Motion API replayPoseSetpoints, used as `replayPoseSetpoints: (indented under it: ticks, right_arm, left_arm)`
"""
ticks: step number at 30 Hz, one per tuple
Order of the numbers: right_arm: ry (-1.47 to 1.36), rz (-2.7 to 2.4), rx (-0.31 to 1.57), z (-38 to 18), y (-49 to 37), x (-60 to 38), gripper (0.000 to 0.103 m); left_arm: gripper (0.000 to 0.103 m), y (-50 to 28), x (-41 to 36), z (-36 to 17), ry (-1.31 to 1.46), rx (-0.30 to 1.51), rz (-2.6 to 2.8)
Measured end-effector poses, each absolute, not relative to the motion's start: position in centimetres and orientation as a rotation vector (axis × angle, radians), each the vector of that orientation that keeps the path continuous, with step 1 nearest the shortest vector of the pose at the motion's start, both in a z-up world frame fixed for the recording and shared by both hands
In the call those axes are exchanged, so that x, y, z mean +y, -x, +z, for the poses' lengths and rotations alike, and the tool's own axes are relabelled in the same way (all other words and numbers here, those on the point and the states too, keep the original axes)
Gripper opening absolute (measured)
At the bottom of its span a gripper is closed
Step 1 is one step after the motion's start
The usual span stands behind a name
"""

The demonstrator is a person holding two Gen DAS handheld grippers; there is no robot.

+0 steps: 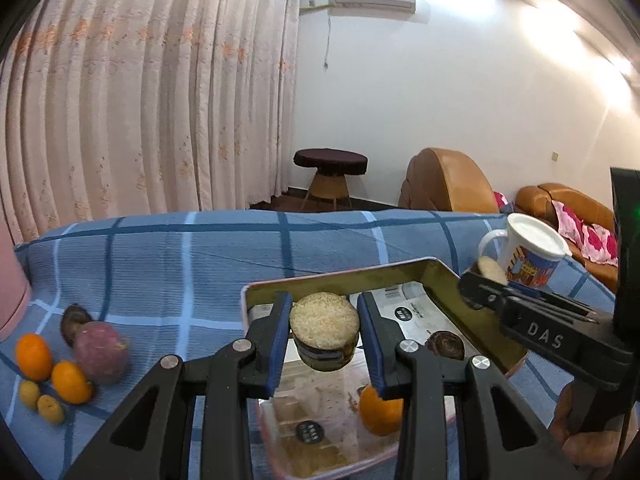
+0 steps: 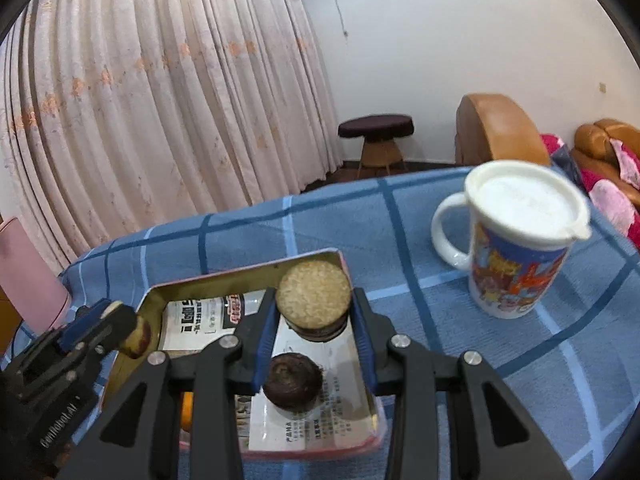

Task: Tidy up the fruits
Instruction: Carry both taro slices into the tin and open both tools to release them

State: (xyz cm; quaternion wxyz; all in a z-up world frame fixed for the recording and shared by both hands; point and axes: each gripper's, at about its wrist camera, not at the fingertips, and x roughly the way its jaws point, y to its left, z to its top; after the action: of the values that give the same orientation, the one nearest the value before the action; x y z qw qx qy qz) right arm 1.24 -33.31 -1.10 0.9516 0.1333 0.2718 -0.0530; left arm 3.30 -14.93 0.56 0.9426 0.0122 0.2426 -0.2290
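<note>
Over the tin (image 1: 476, 312) on the blue checked cloth, both grippers are each clamping a round, grainy-topped piece: left gripper (image 1: 325, 332), right gripper (image 2: 314, 312). Looks like the drop-off step, so next they're needing to lower and release. Left of the tin: two oranges (image 1: 34, 356), two small yellow fruits (image 1: 30, 394), two purple ones (image 1: 102, 354). Inside: one orange, one dark fruit (image 2: 293, 380).
</note>
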Motion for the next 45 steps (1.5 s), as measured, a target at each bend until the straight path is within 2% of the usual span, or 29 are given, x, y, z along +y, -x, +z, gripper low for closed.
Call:
replayPoseSetpoints:
  ticks: [22,25,27,31,34,35,36,38,45]
  right_arm:
    - [-0.246,-0.036,0.652,-3.0,-3.3,-31.9,0.039]
    - [-0.263,-0.027,0.644,-3.0,-3.2,-32.1,0.042]
    - [-0.267,-0.024,0.638,-3.0,-3.2,-32.0,0.050]
    - [-0.278,-0.034,0.613,-2.7,-2.8,-32.0,0.059]
    - [-0.292,-0.050,0.579,-2.2,-2.4,-32.3,0.067]
    - [-0.298,-0.056,0.563,-2.1,-2.1,-32.4,0.072]
    - [-0.307,-0.056,0.552,-1.9,-2.0,-32.6,0.074]
    - [-0.328,-0.055,0.529,-1.6,-1.6,-32.9,0.080]
    - [-0.318,-0.087,0.469,-0.8,-0.9,-32.9,0.080]
  left_arm:
    - [0.036,-4.6,-17.1,-0.6,-0.085,0.591,-0.423]
    - [0.036,-4.6,-17.0,-0.6,-0.086,0.593,-0.406]
    - [0.036,-4.7,-17.0,-0.6,-0.088,0.593,-0.397]
    - [0.036,-4.8,-16.9,-0.7,-0.081,0.596,-0.379]
    - [0.044,-4.6,-16.8,-0.5,-0.080,0.576,-0.356]
    - [0.056,-4.4,-16.7,-0.5,-0.079,0.567,-0.358]
    - [0.072,-4.2,-16.7,-0.4,-0.079,0.560,-0.361]
    - [0.082,-3.6,-16.6,-0.1,-0.079,0.521,-0.358]
    - [0.082,-2.9,-15.9,0.3,-0.088,0.484,-0.333]
